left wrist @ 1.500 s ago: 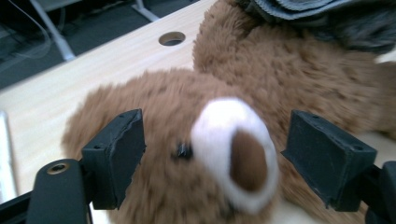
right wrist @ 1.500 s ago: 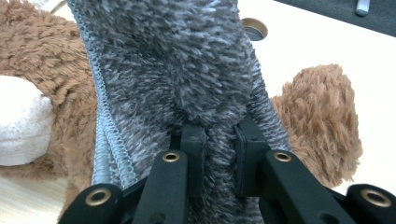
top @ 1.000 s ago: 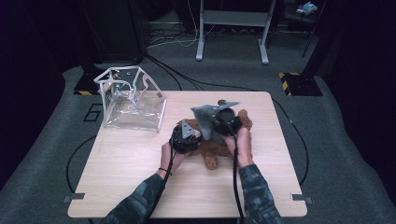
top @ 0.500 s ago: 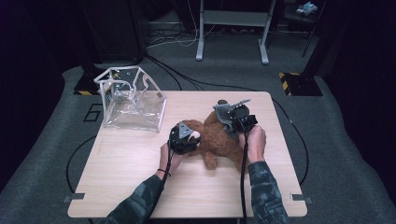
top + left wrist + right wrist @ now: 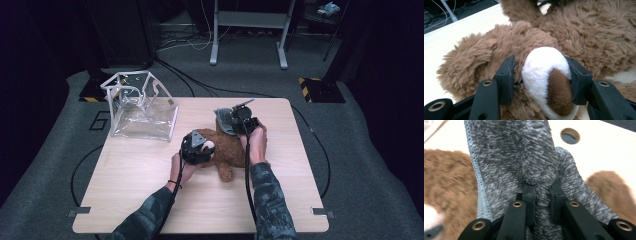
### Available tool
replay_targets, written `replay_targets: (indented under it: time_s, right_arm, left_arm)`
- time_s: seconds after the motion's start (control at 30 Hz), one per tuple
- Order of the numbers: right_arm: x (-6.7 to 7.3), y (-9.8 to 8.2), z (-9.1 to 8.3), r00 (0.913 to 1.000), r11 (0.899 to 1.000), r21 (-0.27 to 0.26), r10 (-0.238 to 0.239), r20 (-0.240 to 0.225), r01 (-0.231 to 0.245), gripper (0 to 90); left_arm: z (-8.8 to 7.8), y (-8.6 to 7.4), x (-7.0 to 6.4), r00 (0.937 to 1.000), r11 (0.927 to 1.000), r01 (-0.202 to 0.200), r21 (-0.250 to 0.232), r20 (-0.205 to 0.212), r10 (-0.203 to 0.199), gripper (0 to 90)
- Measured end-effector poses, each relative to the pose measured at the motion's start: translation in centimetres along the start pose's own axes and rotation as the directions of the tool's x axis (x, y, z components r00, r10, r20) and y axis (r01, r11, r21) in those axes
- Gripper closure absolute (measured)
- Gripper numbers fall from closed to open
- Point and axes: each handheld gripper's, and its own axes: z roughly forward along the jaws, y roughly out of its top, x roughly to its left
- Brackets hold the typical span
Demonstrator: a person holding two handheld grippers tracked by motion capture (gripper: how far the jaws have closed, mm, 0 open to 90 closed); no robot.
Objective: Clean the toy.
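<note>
Left hand-held gripper [image 5: 541,82] clamped on teddy bear [image 5: 574,32] snout. Right hand-held gripper [image 5: 541,192] pinching grey cloth [image 5: 524,152] over the desk [image 5: 140,165].

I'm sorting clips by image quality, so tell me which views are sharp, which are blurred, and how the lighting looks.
High view: table evenly lit, surroundings dark, detail soft. Left gripper view: sharp; the teddy bear fur and white muzzle are crisp, with no glare. Right gripper view: grey cloth fairly clear near the jaws, brown fur at the left edge smeared and the bright tabletop nearly washed out.

Brown teddy bear [image 5: 235,150] under grey cloth [image 5: 224,120]
</note>
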Motion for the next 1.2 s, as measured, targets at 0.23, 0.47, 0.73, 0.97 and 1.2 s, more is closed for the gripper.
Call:
replay_targets:
  time_s: [0.23, 0.47, 0.73, 0.97, 1.2]
  right_arm:
    - [2.9, 0.7, 1.6, 0.9917, 0.998, 0.006, -0.059, -0.114, 0.060, 78.8]
    - [2.6, 0.8, -0.7, 0.9943, 0.996, -0.037, -0.086, -0.063, 0.084, 78.3]
    - [-1.2, -1.2, -1.9, 0.9908, 0.997, 0.006, -0.081, 0.109, 0.080, 78.3]
    - [-3.9, -2.5, -2.6, 0.9916, 1.000, 0.006, -0.002, 0.129, 0.002, 78.1]
    - [-1.5, -1.3, -2.5, 0.9993, 0.998, -0.063, -0.022, -0.029, 0.020, 77.8]
  left_arm:
    - [-0.1, 0.0, -0.2, 1.0000, 1.0000, -0.005, 0.003, 0.000, 0.005, 47.6]
    - [-0.2, -0.1, -0.1, 1.0000, 0.9999, 0.005, -0.012, -0.007, -0.005, 47.3]
    - [-0.2, -0.1, -0.1, 0.9998, 0.9997, 0.021, -0.012, -0.007, -0.021, 47.2]
    - [-0.3, 0.0, -0.1, 0.9997, 0.9997, 0.025, -0.004, -0.001, -0.025, 47.1]
    - [-0.3, 0.1, 0.1, 0.9998, 0.9998, 0.020, 0.007, 0.007, -0.020, 47.2]
